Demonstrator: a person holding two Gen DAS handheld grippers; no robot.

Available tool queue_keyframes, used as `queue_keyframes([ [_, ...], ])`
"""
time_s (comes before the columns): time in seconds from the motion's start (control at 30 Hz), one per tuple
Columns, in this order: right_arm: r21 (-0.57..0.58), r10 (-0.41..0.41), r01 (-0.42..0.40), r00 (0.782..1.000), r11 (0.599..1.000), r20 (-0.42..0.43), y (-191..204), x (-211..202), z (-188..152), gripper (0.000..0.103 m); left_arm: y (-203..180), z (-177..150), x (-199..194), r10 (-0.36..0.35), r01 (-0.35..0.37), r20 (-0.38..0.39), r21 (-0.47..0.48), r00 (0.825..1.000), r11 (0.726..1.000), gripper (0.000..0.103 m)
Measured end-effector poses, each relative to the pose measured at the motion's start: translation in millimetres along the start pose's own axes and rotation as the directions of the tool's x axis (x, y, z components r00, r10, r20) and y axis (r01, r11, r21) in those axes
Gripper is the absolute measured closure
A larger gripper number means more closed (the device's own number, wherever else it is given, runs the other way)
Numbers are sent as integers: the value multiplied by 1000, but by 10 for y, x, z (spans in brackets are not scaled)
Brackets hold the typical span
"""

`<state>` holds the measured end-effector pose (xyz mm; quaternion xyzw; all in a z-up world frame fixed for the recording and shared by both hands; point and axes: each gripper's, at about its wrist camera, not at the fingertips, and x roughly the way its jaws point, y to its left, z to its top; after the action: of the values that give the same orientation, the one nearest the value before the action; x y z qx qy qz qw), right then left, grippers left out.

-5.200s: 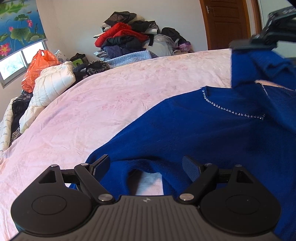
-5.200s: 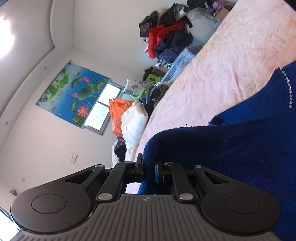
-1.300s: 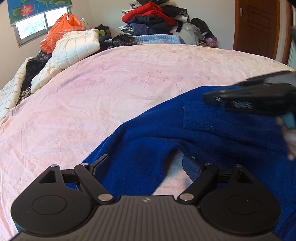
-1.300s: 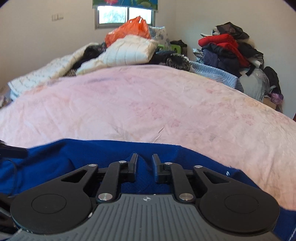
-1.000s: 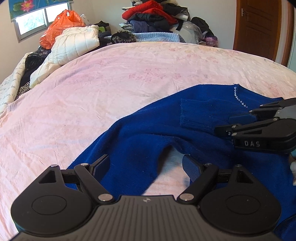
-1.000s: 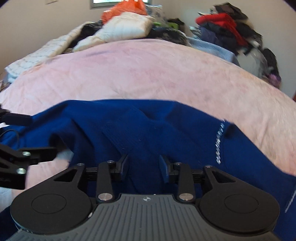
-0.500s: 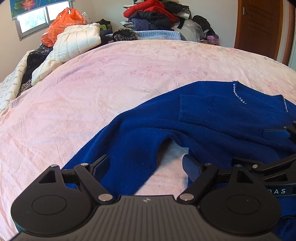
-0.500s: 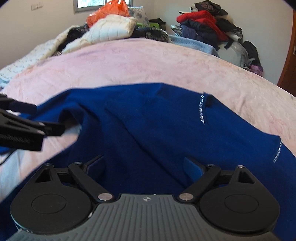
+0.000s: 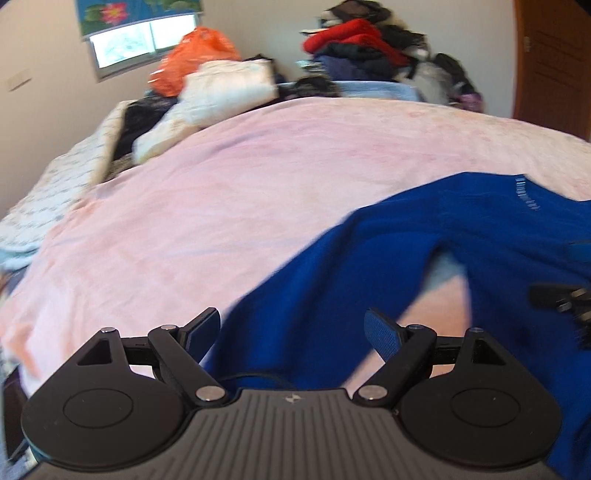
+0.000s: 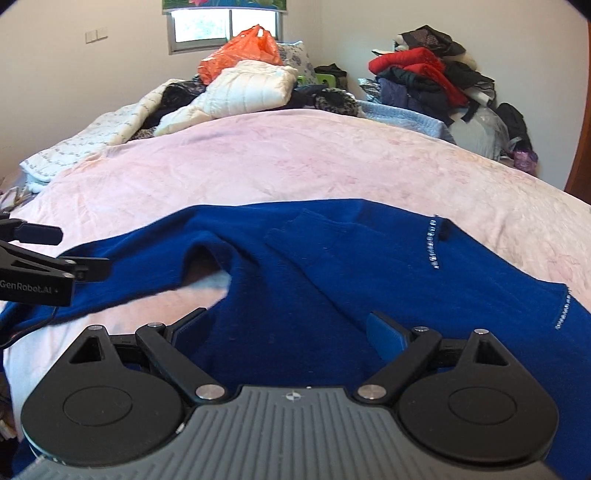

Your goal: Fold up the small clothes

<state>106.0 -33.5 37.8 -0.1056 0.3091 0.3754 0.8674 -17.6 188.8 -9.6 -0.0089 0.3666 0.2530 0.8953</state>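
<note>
Deep-blue knitted sweater (image 10: 332, 266) spread flat on pink bed (image 10: 295, 166) for folding; left gripper (image 9: 291, 328) and right gripper (image 10: 286, 328) jaws released, empty, poised over the fabric.

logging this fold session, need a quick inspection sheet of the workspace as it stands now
surface: bed under a pink blanket, wrinkled.
job's things: blue sweater spread on the blanket, one sleeve folded across the body.
clutter: white quilted jacket, orange bag, heap of clothes along the far edge.
grippers: left gripper open over a sleeve; right gripper open over the body; neither holds cloth.
cables: thin dark cable at the left gripper's base.
surroundings: window, wooden door.
</note>
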Motion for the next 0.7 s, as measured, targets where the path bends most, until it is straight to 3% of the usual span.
queue_keyframes([
  [0.1,-27,42,-42,999,999,14,152,-34,51,10,393,-123,107,153,-154,-40,-7,987,988,17],
  [0.23,-88,97,-93,995,992,34,430,-70,102,10,934,-181,244,368,-371,-79,-29,926,928,17],
  [0.33,-166,158,-147,986,975,54,673,-93,118,10,1262,-154,206,443,-450,-95,-73,892,890,17],
  [0.43,-293,210,-185,976,938,57,1003,-102,98,14,1368,-123,100,511,-514,-57,-44,858,857,17],
  [0.5,-414,227,-184,972,892,59,1279,-103,52,16,1390,-140,5,491,-492,-45,-37,870,870,17],
  [0.63,-607,267,-201,963,769,20,1797,-86,-69,28,1367,-170,-81,339,-345,-83,-75,937,936,17],
  [0.7,-676,272,-203,962,708,-4,2004,-60,-136,31,1351,-189,-79,262,-274,-111,-111,959,955,17],
])
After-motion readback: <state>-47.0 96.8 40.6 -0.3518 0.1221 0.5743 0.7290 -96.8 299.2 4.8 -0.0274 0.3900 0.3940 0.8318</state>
